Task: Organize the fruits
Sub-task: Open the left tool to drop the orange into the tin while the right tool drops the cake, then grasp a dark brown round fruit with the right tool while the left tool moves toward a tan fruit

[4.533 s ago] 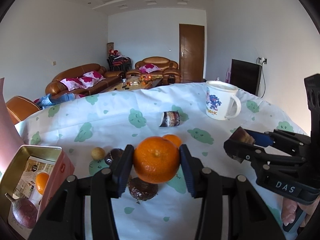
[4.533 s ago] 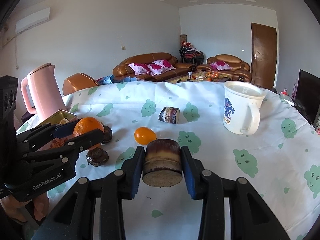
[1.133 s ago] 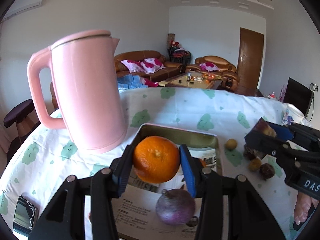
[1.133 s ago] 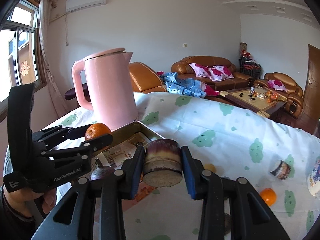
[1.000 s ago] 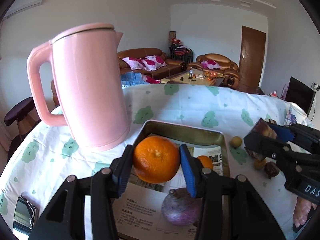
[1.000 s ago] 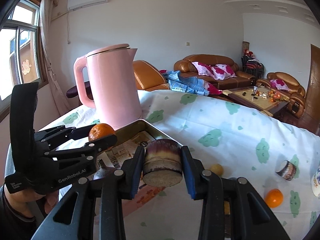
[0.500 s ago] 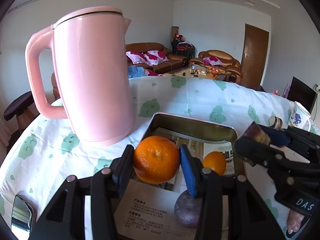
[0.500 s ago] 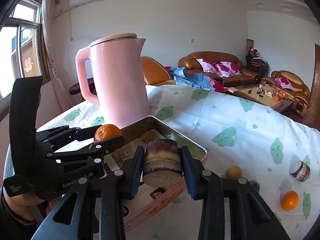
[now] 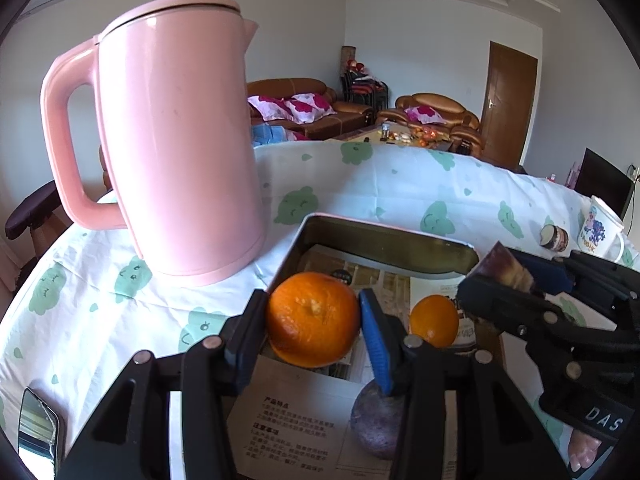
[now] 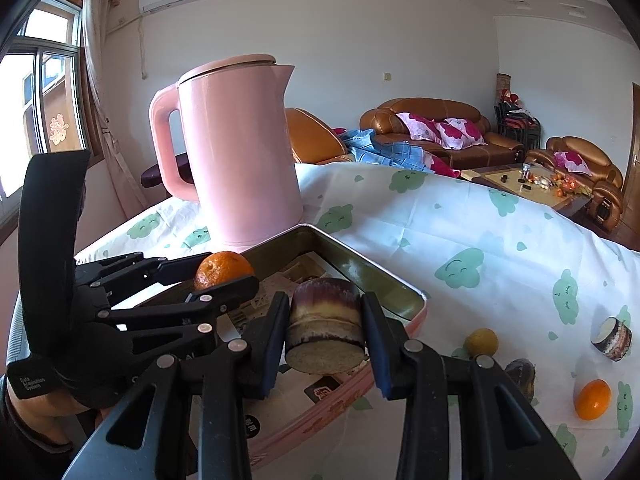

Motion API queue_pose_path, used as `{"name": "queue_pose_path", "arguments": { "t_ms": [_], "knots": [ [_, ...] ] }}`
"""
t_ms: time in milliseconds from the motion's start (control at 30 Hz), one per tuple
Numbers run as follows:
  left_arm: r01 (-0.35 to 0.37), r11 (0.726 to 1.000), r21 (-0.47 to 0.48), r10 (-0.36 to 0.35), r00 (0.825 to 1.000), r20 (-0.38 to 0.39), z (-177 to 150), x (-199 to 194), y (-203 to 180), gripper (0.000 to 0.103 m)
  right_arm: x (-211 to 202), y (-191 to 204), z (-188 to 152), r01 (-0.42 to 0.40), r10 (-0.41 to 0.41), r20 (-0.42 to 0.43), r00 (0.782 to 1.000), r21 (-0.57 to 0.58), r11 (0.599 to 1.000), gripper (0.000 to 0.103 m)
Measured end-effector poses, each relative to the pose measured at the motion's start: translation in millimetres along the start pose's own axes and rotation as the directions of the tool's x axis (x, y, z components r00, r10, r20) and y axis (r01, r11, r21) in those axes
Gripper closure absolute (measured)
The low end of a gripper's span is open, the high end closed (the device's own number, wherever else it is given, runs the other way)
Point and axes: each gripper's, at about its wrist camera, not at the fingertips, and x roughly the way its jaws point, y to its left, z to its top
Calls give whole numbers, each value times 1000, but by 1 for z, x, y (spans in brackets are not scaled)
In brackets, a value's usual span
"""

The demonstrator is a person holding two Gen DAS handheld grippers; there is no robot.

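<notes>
White tablecloth [image 10: 440, 240] with green cloud prints covers the table; a pink kettle [image 9: 172, 136] stands beside a metal tin [image 9: 384, 240] lined with printed paper. Left gripper [image 9: 314, 320] clamps an orange [image 9: 312, 318] above the tin, where 1 smaller orange [image 9: 434, 320] and a purple fruit [image 9: 376, 424] lie. Right gripper [image 10: 326, 328] grips a sugarcane piece [image 10: 326, 326] over the tin's rim. Brown leather sofas [image 10: 432, 120] line the far wall.
</notes>
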Motion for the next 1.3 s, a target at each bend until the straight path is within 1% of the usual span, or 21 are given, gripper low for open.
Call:
{"name": "queue_pose_path", "arguments": {
  "t_ms": [667, 900, 1000, 1067, 1100, 1133, 1167, 1200, 1233, 1267, 1300],
  "knots": [
    [20, 1000, -16, -20, 1000, 3, -5, 3, 0, 55, 12, 11, -11, -2, 0, -48, 999, -35, 999, 64],
    [27, 999, -20, -27, 1000, 13, -8, -3, 4, 55, 14, 12, -13, 0, -3, -57, 998, -40, 999, 64],
    [27, 999, -23, -27, 999, 22, -10, -8, 5, 53, 13, 12, -14, -14, 11, -55, 998, -37, 999, 64],
    [34, 999, -32, -32, 998, 50, -10, -14, 6, 49, 12, 13, -14, -25, 23, -51, 998, -41, 999, 62],
    [31, 999, -30, -29, 997, 65, -10, -18, 6, 49, 10, 13, -14, -24, 22, -42, 999, -42, 999, 60],
    [30, 999, -31, -27, 996, 82, -10, -22, 6, 48, 8, 12, -14, -21, 19, -36, 999, -40, 999, 56],
    [32, 999, -40, -28, 995, 94, -11, -25, 7, 44, 6, 10, -13, -15, 15, -28, 1000, -34, 999, 52],
    [33, 998, -51, -27, 994, 103, -11, -27, 9, 40, 3, 8, -12, -14, 13, -18, 1000, -25, 1000, 50],
    [33, 997, -64, -26, 993, 112, -12, -29, 10, 34, 0, 6, -11, -13, 13, -12, 1000, -17, 1000, 48],
    [34, 997, -73, -25, 992, 120, -12, -31, 11, 28, -3, 5, -10, -11, 11, -10, 1000, -11, 1000, 47],
    [30, 996, -81, -20, 992, 127, -13, -33, 10, 27, -6, 3, -10, -6, 6, -10, 1000, -9, 1000, 47]
  ]
}}
